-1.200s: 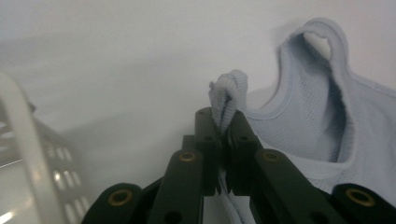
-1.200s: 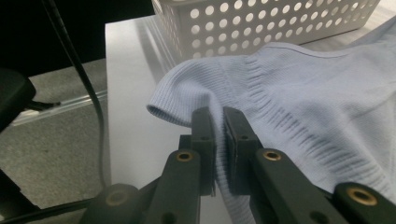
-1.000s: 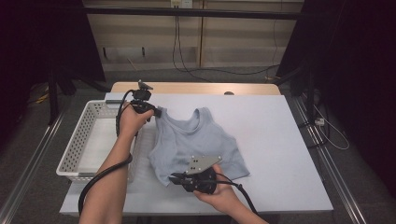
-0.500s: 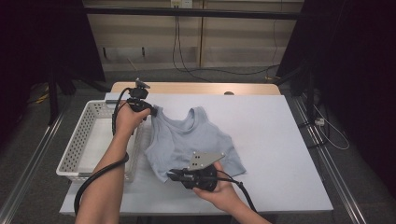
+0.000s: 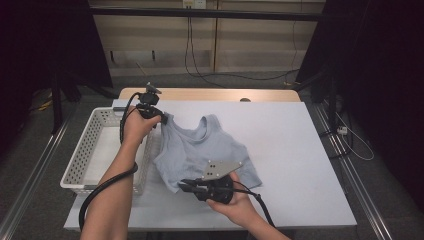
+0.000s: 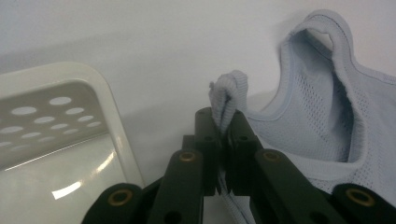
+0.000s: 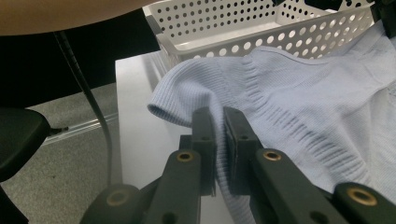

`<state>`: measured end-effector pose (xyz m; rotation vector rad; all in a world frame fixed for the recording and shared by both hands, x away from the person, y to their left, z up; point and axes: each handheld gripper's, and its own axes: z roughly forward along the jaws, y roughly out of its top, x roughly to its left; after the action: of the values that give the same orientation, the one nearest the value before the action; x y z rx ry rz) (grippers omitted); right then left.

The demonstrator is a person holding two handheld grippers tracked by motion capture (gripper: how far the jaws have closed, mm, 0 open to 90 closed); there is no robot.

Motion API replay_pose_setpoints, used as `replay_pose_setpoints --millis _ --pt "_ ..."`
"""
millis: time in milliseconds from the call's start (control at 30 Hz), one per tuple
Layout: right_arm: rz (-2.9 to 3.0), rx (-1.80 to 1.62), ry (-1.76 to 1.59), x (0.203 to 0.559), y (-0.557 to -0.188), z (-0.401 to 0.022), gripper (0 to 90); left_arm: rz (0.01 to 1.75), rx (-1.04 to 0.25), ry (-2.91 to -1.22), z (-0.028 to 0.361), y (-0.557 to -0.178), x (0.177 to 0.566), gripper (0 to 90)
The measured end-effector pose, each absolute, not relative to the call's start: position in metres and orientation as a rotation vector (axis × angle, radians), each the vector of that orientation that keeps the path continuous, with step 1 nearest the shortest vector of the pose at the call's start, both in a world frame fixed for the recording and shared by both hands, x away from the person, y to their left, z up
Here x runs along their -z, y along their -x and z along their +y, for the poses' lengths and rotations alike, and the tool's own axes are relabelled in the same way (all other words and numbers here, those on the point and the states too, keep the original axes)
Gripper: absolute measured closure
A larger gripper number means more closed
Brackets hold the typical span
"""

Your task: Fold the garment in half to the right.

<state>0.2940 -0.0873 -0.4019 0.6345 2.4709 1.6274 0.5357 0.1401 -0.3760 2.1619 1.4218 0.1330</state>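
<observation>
Since a second ago the top [image 5: 200, 147] has been dragged left toward the basket [image 5: 80, 160]. Left gripper [image 6: 223, 122] pinches its far strap, right gripper [image 7: 219, 119] its near hem; next, probably lifting it into the basket.

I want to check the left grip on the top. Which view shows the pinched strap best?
The left gripper view: the strap sits folded between the left gripper's closed jaws. The high view shows the hand covering that pinch on the top. The right gripper view shows the hem instead.
</observation>
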Motion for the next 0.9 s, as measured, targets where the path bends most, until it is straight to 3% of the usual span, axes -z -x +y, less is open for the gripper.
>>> replay_pose_setpoints --millis 900 --pt "2.457 -1.697 -0.694 0.4 -0.297 -0.087 84.9 1.445 -0.143 -2.178 0.145 -0.538 0.365 85.8"
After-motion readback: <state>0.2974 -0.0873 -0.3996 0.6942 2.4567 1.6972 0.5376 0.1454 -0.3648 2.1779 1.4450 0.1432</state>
